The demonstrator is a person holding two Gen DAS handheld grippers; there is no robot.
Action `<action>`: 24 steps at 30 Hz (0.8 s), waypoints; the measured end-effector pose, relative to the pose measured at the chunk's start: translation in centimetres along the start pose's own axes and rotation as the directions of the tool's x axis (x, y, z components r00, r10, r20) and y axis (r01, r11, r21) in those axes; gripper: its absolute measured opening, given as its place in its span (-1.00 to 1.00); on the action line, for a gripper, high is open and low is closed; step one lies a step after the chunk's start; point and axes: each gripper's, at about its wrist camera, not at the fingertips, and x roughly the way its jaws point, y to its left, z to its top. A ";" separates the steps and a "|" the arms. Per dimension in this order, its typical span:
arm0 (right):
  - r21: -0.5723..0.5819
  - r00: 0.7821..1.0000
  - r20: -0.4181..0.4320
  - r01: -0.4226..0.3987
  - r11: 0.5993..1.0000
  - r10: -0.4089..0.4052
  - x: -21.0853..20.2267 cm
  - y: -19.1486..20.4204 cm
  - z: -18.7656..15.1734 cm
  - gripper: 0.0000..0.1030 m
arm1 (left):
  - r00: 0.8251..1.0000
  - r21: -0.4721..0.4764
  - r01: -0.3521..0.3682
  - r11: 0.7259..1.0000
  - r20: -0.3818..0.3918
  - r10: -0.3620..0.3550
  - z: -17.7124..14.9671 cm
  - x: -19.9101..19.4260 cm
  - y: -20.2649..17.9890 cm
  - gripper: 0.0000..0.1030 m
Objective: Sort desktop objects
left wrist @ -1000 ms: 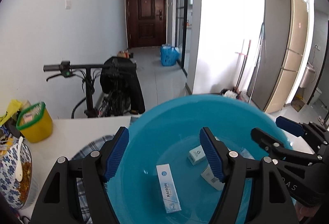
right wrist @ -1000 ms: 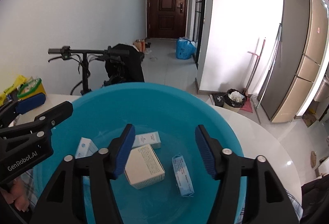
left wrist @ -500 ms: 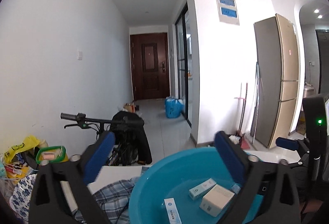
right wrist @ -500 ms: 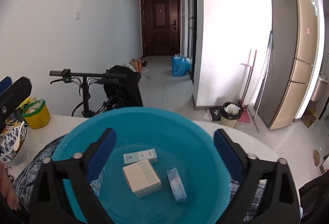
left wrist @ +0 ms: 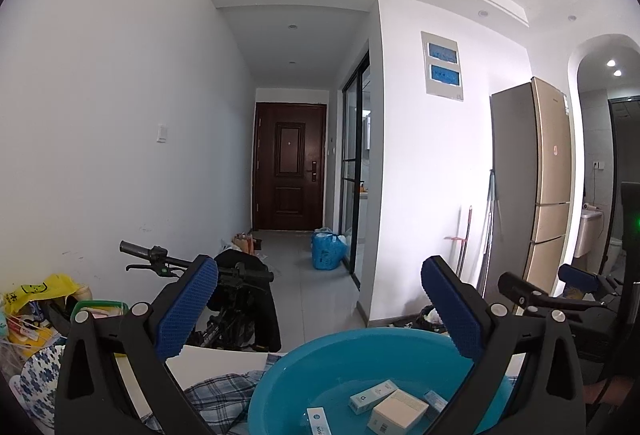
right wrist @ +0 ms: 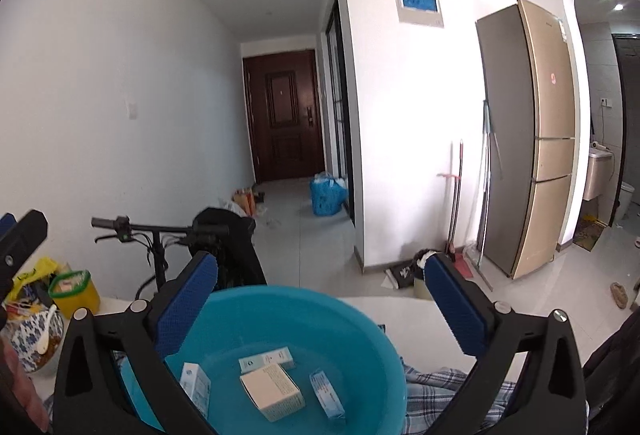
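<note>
Both grippers, jaws now wide, have lifted above the basin (right wrist: 360, 323).

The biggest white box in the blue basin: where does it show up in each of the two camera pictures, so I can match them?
Left wrist view: the big white box lies at the bottom edge, right of centre, in the blue basin.
Right wrist view: the same box sits lower centre, in the middle of the basin's floor.
Shared landmark: the dark brown door at the hallway's end.
</note>
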 end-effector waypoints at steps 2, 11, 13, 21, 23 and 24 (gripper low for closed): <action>-0.006 1.000 0.027 -0.009 1.000 0.009 -1.0 0.0 0.5 1.00 | 1.000 -0.003 0.006 1.000 0.027 -0.006 0.4 -0.9 0.0 1.00; -0.039 0.998 0.055 -0.029 0.999 0.032 -2.4 0.7 1.2 1.00 | 0.995 0.019 0.025 1.000 0.095 -0.027 1.8 -4.3 -0.6 1.00; -0.036 0.998 0.063 -0.028 0.999 0.031 -2.7 0.6 1.2 1.00 | 0.992 0.029 0.016 0.999 0.124 -0.019 2.0 -5.2 -0.7 1.00; -0.021 0.993 0.112 -0.036 0.999 0.038 -4.8 0.1 1.9 1.00 | 0.990 -0.005 0.045 0.999 0.135 -0.044 2.4 -6.4 -0.1 1.00; -0.018 0.991 0.130 -0.039 0.999 0.041 -5.6 0.1 2.1 1.00 | 0.988 -0.017 0.053 0.998 0.145 -0.050 2.5 -6.8 0.0 1.00; -0.018 0.989 0.139 -0.042 0.999 0.044 -6.0 0.1 2.2 1.00 | 0.987 -0.019 0.054 0.998 0.152 -0.050 2.5 -7.2 0.0 1.00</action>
